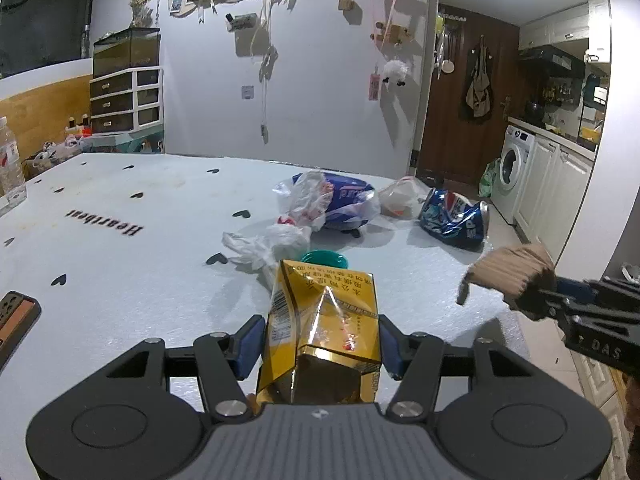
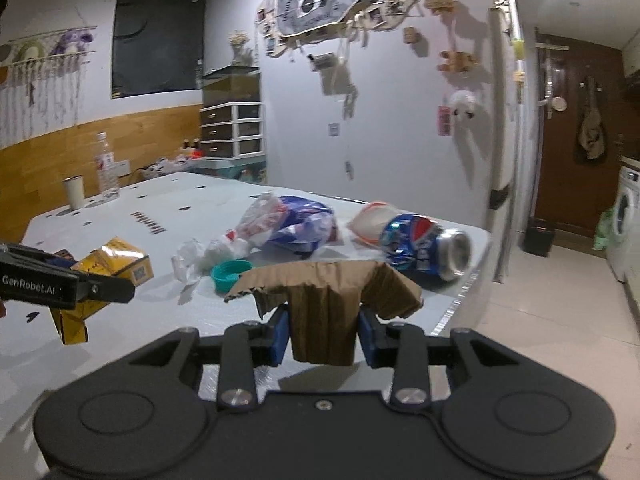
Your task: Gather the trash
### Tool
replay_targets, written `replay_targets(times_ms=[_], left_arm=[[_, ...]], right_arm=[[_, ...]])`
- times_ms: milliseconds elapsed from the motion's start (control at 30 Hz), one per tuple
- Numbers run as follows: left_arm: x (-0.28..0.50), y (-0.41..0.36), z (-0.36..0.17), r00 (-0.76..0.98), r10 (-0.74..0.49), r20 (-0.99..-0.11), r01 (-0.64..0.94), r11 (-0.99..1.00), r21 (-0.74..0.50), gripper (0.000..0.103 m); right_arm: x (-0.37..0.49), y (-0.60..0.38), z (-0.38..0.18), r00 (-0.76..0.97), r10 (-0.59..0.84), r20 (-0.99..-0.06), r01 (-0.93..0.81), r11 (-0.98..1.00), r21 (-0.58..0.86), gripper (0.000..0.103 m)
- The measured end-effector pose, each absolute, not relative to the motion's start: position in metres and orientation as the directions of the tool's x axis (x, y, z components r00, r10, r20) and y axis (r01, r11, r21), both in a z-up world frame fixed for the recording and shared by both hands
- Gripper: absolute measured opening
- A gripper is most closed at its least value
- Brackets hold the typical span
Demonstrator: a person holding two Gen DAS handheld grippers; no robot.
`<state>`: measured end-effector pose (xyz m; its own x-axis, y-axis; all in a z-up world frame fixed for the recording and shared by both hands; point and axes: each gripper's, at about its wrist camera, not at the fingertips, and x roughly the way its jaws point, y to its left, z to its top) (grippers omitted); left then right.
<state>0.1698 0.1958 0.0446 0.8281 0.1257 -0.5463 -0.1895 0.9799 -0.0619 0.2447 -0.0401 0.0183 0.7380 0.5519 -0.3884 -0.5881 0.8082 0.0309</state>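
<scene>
Honestly both hands are loaded: left gripper (image 1: 320, 344) jaws clamp the yellow carton (image 1: 324, 320), right gripper (image 2: 322, 334) jaws pinch the torn cardboard (image 2: 324, 304), both above the desk (image 1: 140, 264). That floppy cardboard could slip out. Crushed can (image 2: 424, 246) sits near the desk edge. No bin visible anywhere
</scene>
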Motion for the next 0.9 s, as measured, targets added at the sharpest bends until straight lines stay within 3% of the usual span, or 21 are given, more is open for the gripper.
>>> replay_targets(times_ms=[900], left_arm=[[0.216, 0.028, 0.025, 0.837, -0.064, -0.543, 0.053, 0.998, -0.036, 0.059]], right_arm=[[0.227, -0.194, 0.02, 0.868, 0.289, -0.403, -0.3, 0.953, 0.039, 0.037]])
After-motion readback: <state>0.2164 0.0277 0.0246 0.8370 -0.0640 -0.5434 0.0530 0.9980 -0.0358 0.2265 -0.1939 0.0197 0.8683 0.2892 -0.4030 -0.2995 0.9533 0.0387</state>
